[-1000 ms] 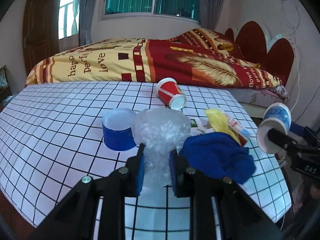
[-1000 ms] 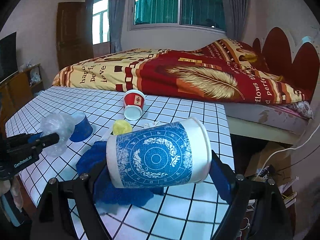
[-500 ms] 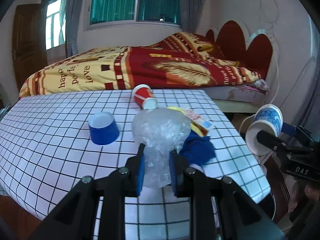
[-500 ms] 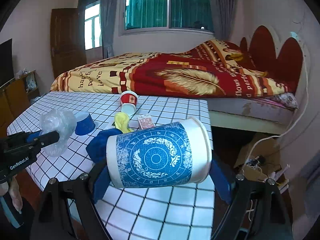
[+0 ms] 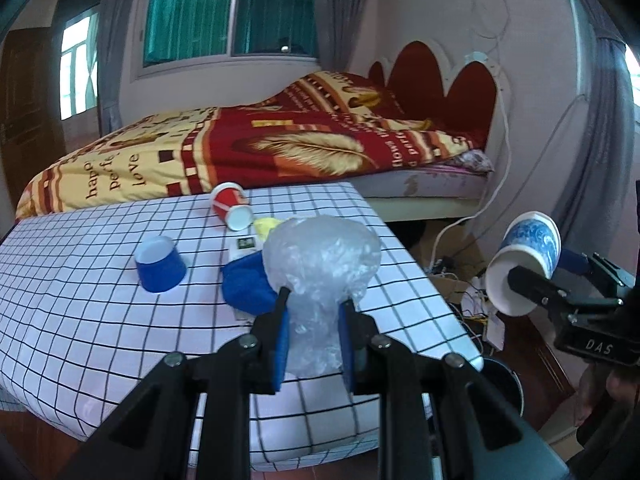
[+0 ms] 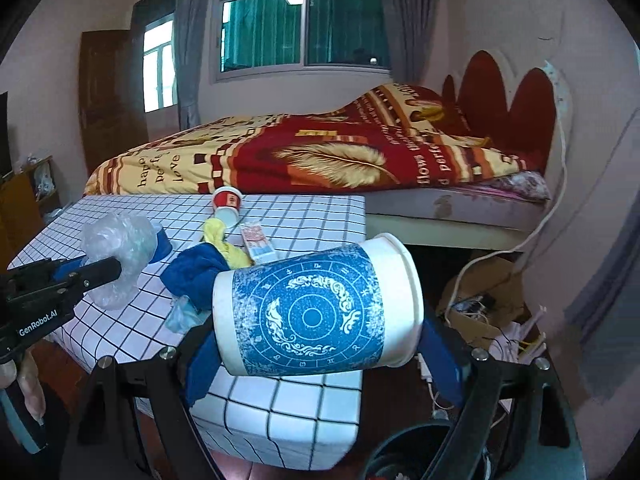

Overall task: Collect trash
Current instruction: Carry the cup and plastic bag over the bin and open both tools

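My left fingers (image 5: 312, 344) pinched narrow on crumpled clear plastic wrap (image 5: 322, 268); my right fingers (image 6: 320, 344) spread wide, clamping blue-patterned paper cup (image 6: 316, 312) sideways. Since a second ago both loads pulled back from bench (image 5: 100, 300) centre toward its near right corner, now over the edge; dark bin (image 6: 404, 452) rim shows below cup. Judge: carry-to-bin phase, drop next. Open floor right of bench, cables and clutter (image 6: 492, 312) there. Remaining: blue cloth (image 5: 244, 284), blue cup (image 5: 160, 264), red cup (image 5: 232, 206); bed (image 5: 280, 148) beyond.
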A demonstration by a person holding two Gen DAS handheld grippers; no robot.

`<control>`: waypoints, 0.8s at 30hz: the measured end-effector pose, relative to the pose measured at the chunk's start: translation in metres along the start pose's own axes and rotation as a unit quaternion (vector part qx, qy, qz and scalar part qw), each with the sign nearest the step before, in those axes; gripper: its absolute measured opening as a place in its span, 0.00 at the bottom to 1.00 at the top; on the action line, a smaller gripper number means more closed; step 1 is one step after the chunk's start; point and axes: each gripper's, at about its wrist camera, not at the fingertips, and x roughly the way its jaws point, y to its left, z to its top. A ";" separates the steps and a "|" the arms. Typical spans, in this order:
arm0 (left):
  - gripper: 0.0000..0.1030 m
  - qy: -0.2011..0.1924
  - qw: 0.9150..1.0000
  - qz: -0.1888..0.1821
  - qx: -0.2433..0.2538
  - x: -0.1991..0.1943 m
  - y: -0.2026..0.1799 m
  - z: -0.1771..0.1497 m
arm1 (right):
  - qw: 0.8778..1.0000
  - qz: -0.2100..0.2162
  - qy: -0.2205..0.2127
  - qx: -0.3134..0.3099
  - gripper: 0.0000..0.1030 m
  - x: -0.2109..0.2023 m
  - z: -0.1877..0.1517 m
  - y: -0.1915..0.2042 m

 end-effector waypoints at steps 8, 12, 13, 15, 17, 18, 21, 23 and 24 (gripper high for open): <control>0.22 0.004 0.999 -0.037 0.026 -0.004 -0.041 -0.008 | 0.999 -0.034 0.004 0.020 0.86 -0.032 -0.021 -0.031; 0.22 0.012 0.997 -0.059 0.041 -0.002 -0.065 -0.013 | 0.998 -0.052 0.009 0.032 0.86 -0.047 -0.036 -0.051; 0.22 0.014 0.997 -0.066 0.045 -0.001 -0.071 -0.015 | 0.998 -0.058 0.011 0.035 0.86 -0.051 -0.039 -0.056; 0.22 0.020 0.995 -0.078 0.056 0.001 -0.085 -0.019 | 0.997 -0.069 0.015 0.043 0.86 -0.057 -0.048 -0.066; 0.22 0.024 0.994 -0.088 0.064 0.002 -0.096 -0.021 | 0.996 -0.076 0.019 0.050 0.86 -0.062 -0.055 -0.077; 0.22 0.027 0.993 -0.095 0.069 0.004 -0.103 -0.024 | 0.995 -0.081 0.022 0.054 0.86 -0.064 -0.060 -0.082; 0.22 0.035 0.990 -0.108 0.079 0.008 -0.120 -0.029 | 0.993 -0.095 0.030 0.066 0.86 -0.071 -0.074 -0.099; 0.22 0.043 0.988 -0.117 0.087 0.011 -0.132 -0.034 | 0.991 -0.102 0.037 0.074 0.86 -0.074 -0.083 -0.109; 0.22 0.046 0.987 -0.122 0.091 0.013 -0.138 -0.036 | 0.991 -0.106 0.041 0.078 0.86 -0.075 -0.088 -0.114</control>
